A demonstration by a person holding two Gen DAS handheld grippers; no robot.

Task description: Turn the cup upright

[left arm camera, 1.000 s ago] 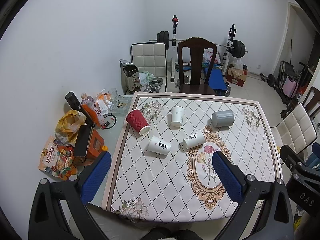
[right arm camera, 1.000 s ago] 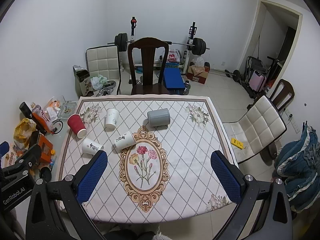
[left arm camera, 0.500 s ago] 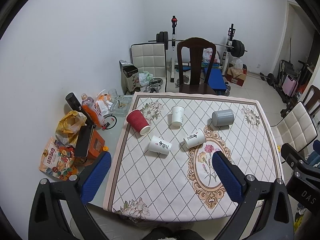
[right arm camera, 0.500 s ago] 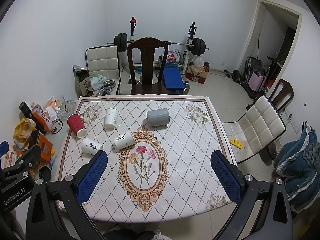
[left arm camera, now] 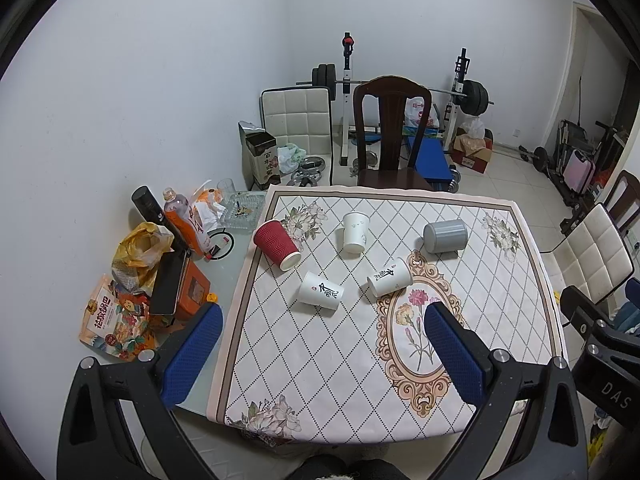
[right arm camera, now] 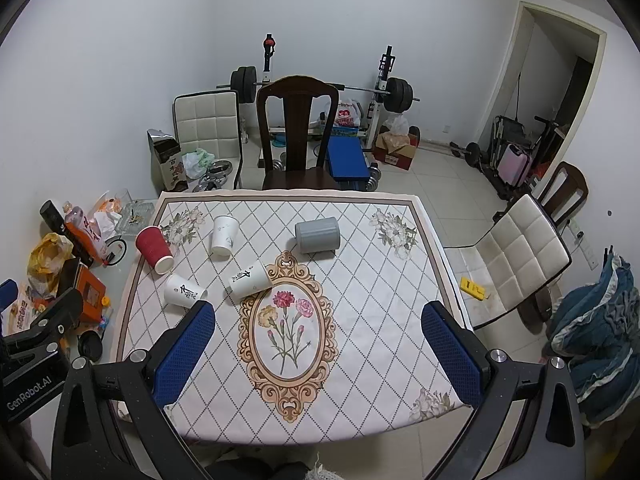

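Observation:
Several cups lie on their sides on the patterned tablecloth (left arm camera: 320, 360): a red ribbed cup (left arm camera: 277, 244) at the left, a plain white cup (left arm camera: 355, 232), a grey cup (left arm camera: 445, 236), and two white cups with black writing (left arm camera: 320, 289) (left arm camera: 389, 277). The same cups show in the right wrist view: red (right arm camera: 154, 248), white (right arm camera: 223, 237), grey (right arm camera: 317, 235), printed (right arm camera: 184, 291) (right arm camera: 249, 279). My left gripper (left arm camera: 323, 354) is open and empty, held high above the table's near edge. My right gripper (right arm camera: 318, 354) is open and empty too, also well above the table.
A dark wooden chair (left arm camera: 392, 132) stands at the table's far side. White padded chairs stand at the right (right arm camera: 516, 256) and back left (right arm camera: 208, 128). Snack bags, bottles and a box (left arm camera: 160, 272) crowd the left strip of the table. Gym gear fills the back.
Both views have shifted only slightly; the cups have not moved and both grippers stay open.

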